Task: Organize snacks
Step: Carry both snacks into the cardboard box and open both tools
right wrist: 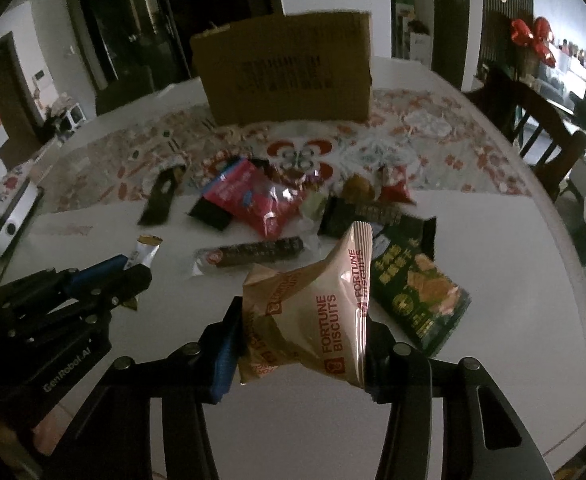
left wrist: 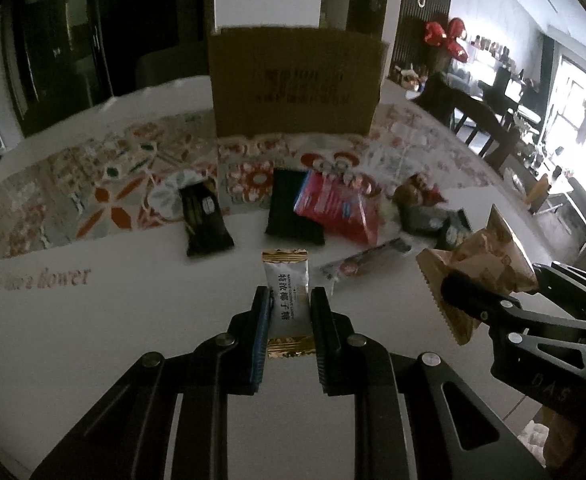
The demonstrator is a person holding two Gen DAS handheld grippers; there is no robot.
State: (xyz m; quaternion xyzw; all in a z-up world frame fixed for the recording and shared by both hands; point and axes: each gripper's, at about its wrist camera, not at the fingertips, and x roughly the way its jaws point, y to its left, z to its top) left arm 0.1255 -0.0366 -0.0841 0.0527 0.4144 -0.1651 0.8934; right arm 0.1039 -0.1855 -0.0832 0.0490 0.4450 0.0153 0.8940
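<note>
My left gripper (left wrist: 290, 300) is shut on a small white and gold candy packet (left wrist: 287, 300), held above the white table; it also shows in the right wrist view (right wrist: 131, 276). My right gripper (right wrist: 303, 320) is shut on a beige Fortune Biscuits bag (right wrist: 313, 312), seen at the right of the left wrist view (left wrist: 477, 276). A brown cardboard box (left wrist: 295, 80) stands upright at the back of the table. Loose snacks lie between: a black bar (left wrist: 205, 216), a black pack (left wrist: 293, 208), a red pouch (left wrist: 341, 208), a long dark bar (right wrist: 253, 256) and a green biscuit pack (right wrist: 417, 296).
A patterned floral cloth (left wrist: 113, 184) covers the far half of the table. A white device (right wrist: 13, 220) lies at the left edge. Dark wooden chairs (right wrist: 533, 120) stand beyond the table's right side.
</note>
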